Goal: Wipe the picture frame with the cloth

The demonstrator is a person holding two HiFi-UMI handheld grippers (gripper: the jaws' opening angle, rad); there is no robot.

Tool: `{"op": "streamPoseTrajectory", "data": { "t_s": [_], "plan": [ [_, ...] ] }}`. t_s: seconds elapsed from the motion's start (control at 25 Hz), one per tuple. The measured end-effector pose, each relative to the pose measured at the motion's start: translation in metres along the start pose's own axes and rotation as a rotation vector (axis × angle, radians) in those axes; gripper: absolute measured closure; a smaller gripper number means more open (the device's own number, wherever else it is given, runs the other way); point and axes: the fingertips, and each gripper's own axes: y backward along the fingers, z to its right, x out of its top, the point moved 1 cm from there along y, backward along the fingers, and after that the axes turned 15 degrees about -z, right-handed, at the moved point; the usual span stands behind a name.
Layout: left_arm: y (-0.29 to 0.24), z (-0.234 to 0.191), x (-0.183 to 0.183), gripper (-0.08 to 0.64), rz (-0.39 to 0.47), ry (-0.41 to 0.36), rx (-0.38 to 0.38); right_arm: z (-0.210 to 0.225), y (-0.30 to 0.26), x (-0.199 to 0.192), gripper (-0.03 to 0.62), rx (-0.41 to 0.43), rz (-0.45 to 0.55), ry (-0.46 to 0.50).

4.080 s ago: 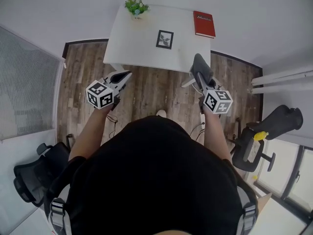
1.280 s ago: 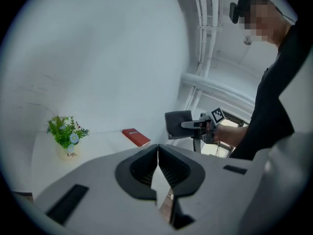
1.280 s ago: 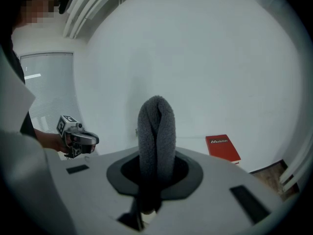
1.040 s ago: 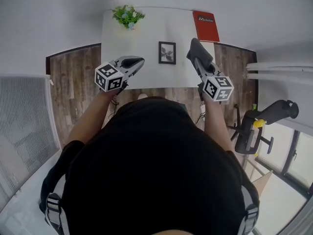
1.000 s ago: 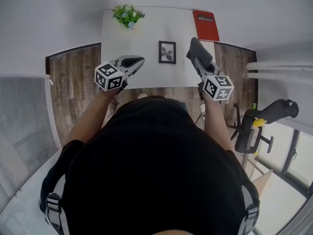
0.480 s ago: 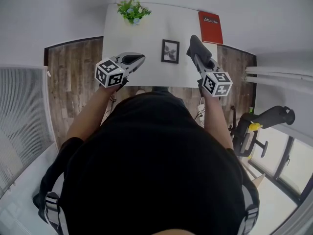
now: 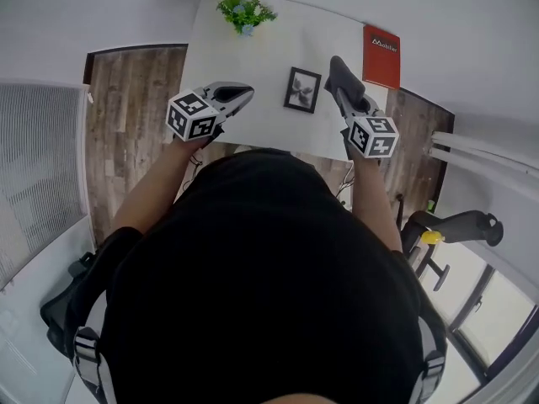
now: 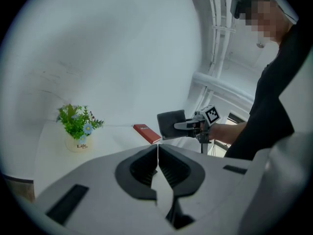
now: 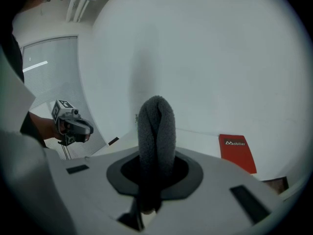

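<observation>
A small black picture frame [image 7: 303, 89] lies flat on the white table [image 7: 253, 116], near the middle. My right gripper [image 7: 341, 82] hovers just right of the frame, shut on a folded dark grey cloth [image 7: 339, 72] [image 9: 156, 131] that sticks up between its jaws. My left gripper [image 7: 240, 97] hangs over the table's near left part, left of the frame, with its jaws closed together and nothing in them [image 8: 157, 165]. In the left gripper view the right gripper [image 8: 188, 126] shows with the cloth [image 8: 171, 124].
A small potted plant [image 7: 244, 11] [image 8: 76, 126] stands at the table's far left. A red book [image 7: 381, 45] [image 9: 237, 152] [image 8: 146, 132] lies at the far right. Wooden floor [image 7: 126, 116] borders the table on the left; an office chair [image 7: 446, 225] is at the right.
Both grippers have moved forward from over the floor to above the table, the cloth staying in the right one. The table and the frame now sit closer under the grippers.
</observation>
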Motion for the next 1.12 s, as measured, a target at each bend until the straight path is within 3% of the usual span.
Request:
{"op": "streamPoseTrajectory", "data": {
  "t_s": [0.56, 1.12],
  "plan": [
    [-0.059, -0.024, -0.032, 0.548, -0.086, 0.093, 0.035, 0.030, -0.075, 0.003, 0.548, 0.040, -0.146, 0.136],
    [-0.110, -0.035, -0.081, 0.548, -0.174, 0.144, 0.042, 0.023, -0.143, -0.003, 0.548, 0.034, -0.266, 0.427]
  ]
}}
